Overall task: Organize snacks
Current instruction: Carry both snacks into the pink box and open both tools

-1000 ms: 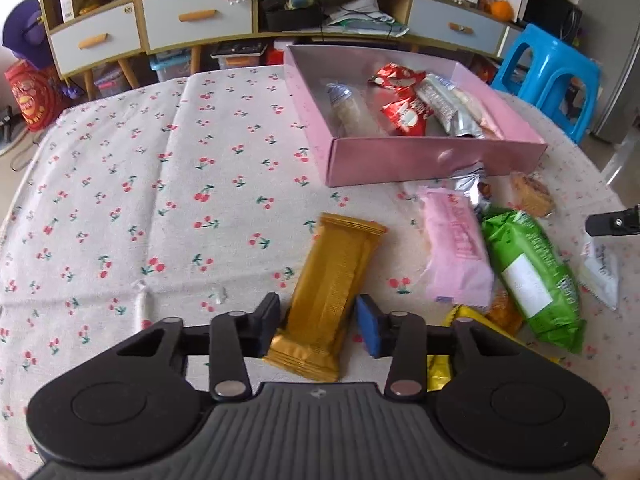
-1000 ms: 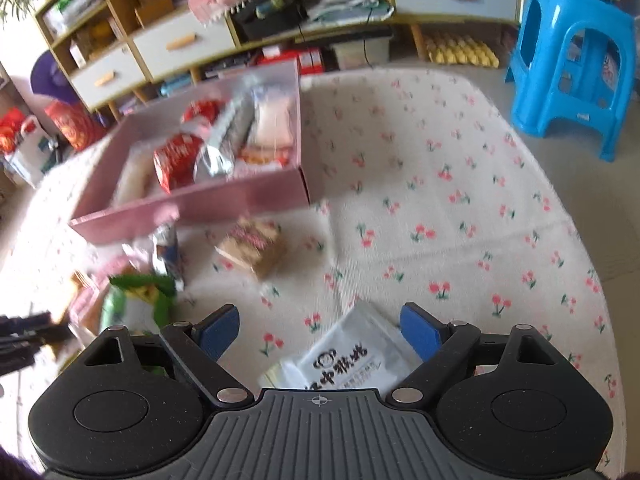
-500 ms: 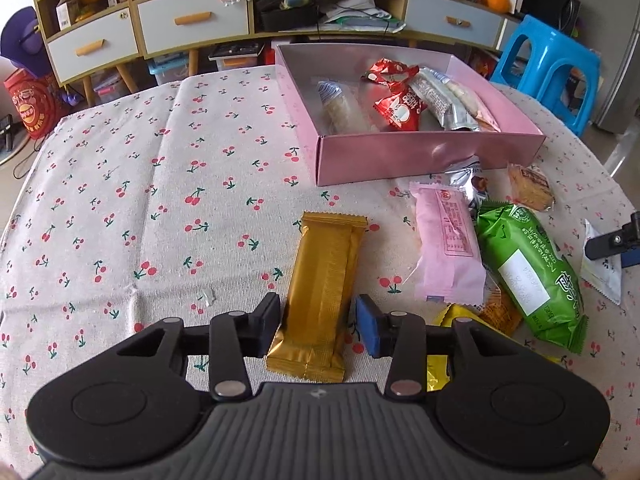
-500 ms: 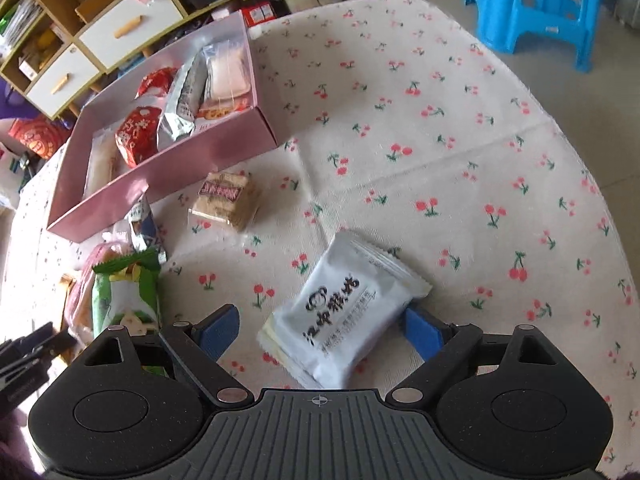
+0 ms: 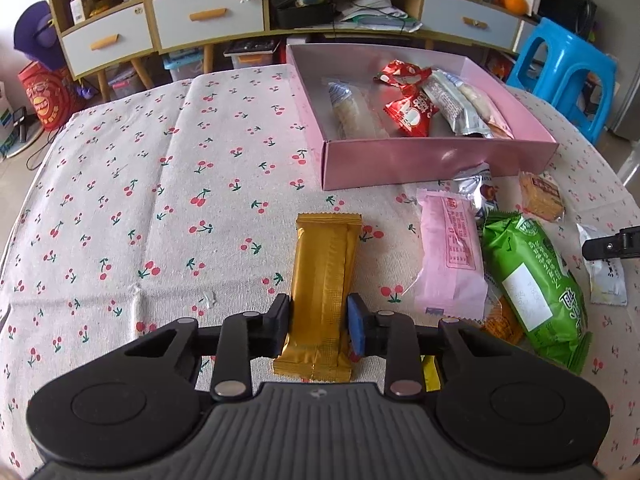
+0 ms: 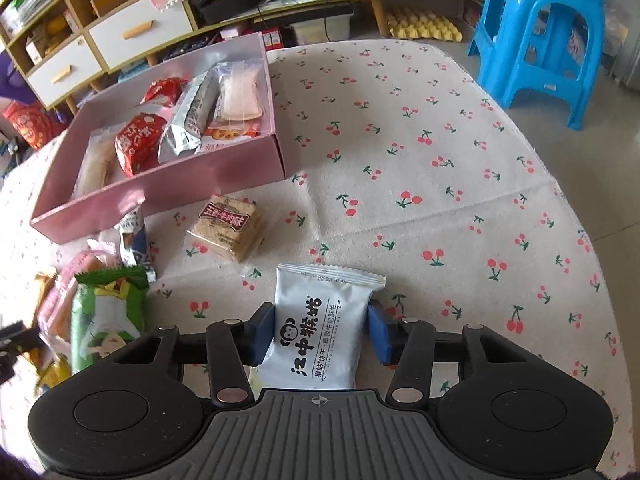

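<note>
My left gripper [image 5: 318, 326] is shut on a gold snack bar [image 5: 324, 280], which points away from me over the cherry tablecloth. My right gripper [image 6: 320, 330] is shut on a white biscuit packet [image 6: 320, 328]. The pink box [image 5: 440, 160] stands at the far right in the left wrist view and holds several snacks. It also shows in the right wrist view [image 6: 160, 196] at the left. Loose on the cloth lie a pink packet [image 5: 450, 256], a green bag [image 5: 532, 284] and a brown biscuit pack [image 6: 226, 226].
A blue plastic stool [image 6: 536, 36] stands off the table's far right. A shelf unit with drawers [image 5: 192, 20] lines the back. The table's rounded edge [image 6: 592, 240] is close on the right. The right gripper's tip [image 5: 612, 244] shows at the right edge.
My left jaws have closed onto the gold bar. My right jaws have closed onto the white packet, which has turned to point straight away from me.
</note>
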`<state>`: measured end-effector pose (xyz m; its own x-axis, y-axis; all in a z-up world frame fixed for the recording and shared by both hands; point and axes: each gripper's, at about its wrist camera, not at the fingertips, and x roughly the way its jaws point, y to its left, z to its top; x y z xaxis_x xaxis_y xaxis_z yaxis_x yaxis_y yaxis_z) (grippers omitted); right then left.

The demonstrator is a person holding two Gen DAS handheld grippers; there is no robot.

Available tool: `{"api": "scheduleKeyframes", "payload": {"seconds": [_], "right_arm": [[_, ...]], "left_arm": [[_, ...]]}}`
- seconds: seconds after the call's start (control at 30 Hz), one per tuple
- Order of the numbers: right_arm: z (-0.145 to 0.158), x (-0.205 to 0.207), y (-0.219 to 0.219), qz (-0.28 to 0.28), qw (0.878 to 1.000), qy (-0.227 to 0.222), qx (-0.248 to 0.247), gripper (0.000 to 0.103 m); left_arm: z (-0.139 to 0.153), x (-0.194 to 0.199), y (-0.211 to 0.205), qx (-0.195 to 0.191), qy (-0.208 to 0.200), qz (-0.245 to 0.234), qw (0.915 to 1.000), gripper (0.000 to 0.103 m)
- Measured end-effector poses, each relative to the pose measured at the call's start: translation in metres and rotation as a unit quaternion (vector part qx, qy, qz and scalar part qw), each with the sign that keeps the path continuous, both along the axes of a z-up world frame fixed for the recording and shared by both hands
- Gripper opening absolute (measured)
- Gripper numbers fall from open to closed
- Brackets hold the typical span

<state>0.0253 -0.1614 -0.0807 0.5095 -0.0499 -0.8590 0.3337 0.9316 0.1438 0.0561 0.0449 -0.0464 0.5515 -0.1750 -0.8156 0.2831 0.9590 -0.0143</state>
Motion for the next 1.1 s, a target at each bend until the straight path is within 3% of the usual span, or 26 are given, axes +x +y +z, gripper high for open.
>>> {"api": "scheduleKeyframes", "payload": {"seconds": [0.67,1.1], "right_arm": [[0.046,0.008,0.000,-0.006,0.995,-0.059,0.083,0.048],[0.069,0.044,0.012,-0.010,0.986,-0.117,0.115,0.048]], "left_arm": [[0.028,0.007,-0.001,-0.052,-0.009,0.030,0.9982,0.027],[0.046,0.024,-0.015,-0.094,-0.032,0.057,0.9934,0.027]]}}
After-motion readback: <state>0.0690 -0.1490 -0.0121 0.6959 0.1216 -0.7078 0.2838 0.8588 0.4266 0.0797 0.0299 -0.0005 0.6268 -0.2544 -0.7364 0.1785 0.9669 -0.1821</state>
